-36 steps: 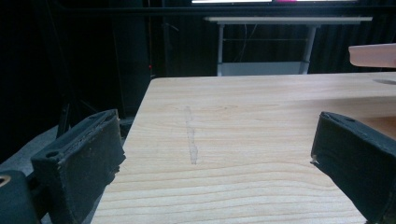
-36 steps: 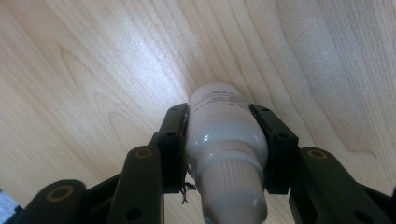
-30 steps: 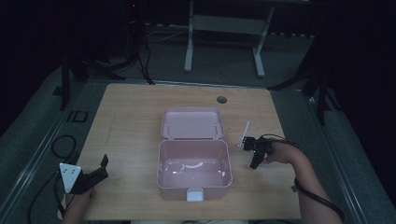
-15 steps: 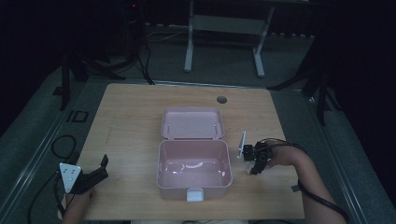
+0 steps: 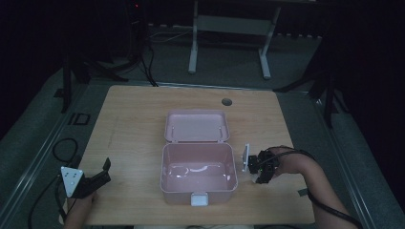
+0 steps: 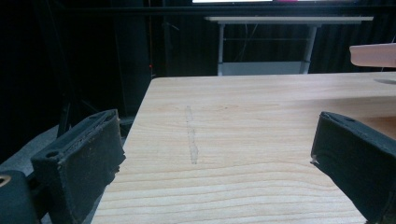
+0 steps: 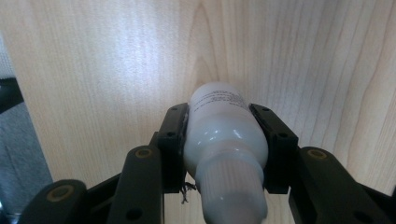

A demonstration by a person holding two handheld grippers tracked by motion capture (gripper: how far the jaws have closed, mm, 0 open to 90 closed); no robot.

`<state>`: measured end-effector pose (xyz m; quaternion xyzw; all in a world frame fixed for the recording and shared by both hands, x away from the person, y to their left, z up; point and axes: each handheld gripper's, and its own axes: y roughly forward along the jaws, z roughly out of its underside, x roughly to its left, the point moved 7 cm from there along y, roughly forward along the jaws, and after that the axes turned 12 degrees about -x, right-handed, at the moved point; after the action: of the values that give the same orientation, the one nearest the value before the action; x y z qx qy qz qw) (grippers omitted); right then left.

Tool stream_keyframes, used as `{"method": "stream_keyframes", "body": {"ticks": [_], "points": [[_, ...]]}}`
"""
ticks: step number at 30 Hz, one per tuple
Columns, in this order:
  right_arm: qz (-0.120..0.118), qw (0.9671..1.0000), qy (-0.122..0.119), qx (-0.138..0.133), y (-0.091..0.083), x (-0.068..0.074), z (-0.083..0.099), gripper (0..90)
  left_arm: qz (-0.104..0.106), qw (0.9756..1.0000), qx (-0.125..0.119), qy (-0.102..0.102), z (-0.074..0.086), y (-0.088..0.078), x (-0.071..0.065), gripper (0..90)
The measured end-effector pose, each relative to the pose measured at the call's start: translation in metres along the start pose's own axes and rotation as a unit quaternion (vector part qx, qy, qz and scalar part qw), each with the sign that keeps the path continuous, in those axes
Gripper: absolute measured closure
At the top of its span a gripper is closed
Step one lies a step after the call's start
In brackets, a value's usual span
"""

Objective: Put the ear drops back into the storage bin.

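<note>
Now the right gripper [image 7: 224, 140] pinches a bottle [image 7: 223, 140] right of the box [image 5: 199, 168]; a rim bump could tip it. Left gripper [image 6: 219, 158] jaws spread, empty.

The open box [image 5: 199, 174] sat near the middle of the table [image 5: 133, 129], its lid lying behind it. The right gripper [image 5: 260, 168], clamping a bottle [image 7: 224, 140], hung just right of the box; the left gripper [image 5: 98, 177] rested well left, near the table's front edge.
</note>
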<state>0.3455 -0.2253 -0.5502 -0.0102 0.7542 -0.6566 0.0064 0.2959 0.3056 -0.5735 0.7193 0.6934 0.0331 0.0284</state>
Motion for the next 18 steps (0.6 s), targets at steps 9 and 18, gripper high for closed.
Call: {"method": "stream_keyframes", "body": {"ticks": [9,18], "points": [[0.002,0.9998,-0.021,0.008,-0.005,0.009,-0.005,59.3,-0.001,1.0000,0.000,0.000,0.000,0.000,0.000,2.4],[-0.004,0.9997,-0.024,0.007,-0.018,0.017,-0.011,59.3,-0.001,1.0000,0.000,0.000,0.000,0.000,0.000,2.3]]}}
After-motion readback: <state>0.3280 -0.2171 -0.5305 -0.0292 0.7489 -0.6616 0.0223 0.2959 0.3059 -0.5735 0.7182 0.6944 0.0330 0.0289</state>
